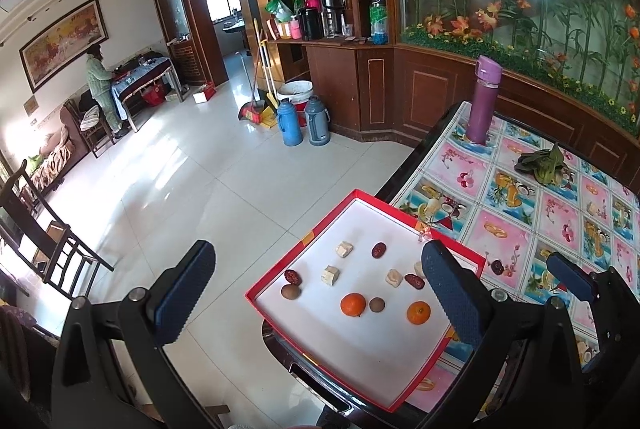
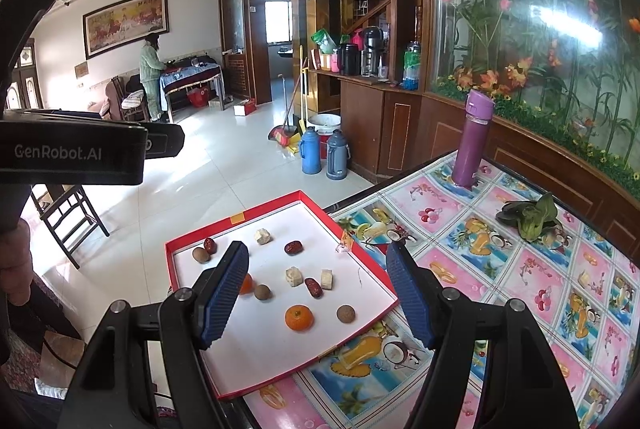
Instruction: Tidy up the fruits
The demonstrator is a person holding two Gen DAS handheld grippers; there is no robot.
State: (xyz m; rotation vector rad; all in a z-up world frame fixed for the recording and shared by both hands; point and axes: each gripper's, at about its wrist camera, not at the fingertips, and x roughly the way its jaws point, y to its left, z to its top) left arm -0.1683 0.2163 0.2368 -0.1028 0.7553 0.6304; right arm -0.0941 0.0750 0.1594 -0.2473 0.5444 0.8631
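Observation:
A red-rimmed tray (image 1: 360, 349) (image 2: 260, 349) with a white floor lies on the table corner. In it are two oranges (image 1: 353, 304) (image 2: 299, 317), brown round fruits (image 1: 377, 305) (image 2: 345, 313), red dates (image 1: 378, 250) (image 2: 293, 247) and pale cubes (image 1: 330, 275) (image 2: 293, 276). Another date (image 1: 497, 267) lies on the tablecloth just outside the rim. My left gripper (image 1: 319, 249) hovers open above the tray's near left side, holding nothing. My right gripper (image 2: 316, 247) is open and empty too, and its left finger (image 2: 224, 293) hides part of the second orange (image 2: 246, 284).
A purple bottle (image 1: 485, 101) (image 2: 472, 139) and a leafy green (image 1: 542, 163) (image 2: 530, 217) sit further back on the fruit-print tablecloth (image 2: 500, 289). Two thermoses (image 1: 304, 121) stand on the tiled floor, a dark chair (image 1: 52, 249) at left. A person (image 1: 102, 89) stands at a far table.

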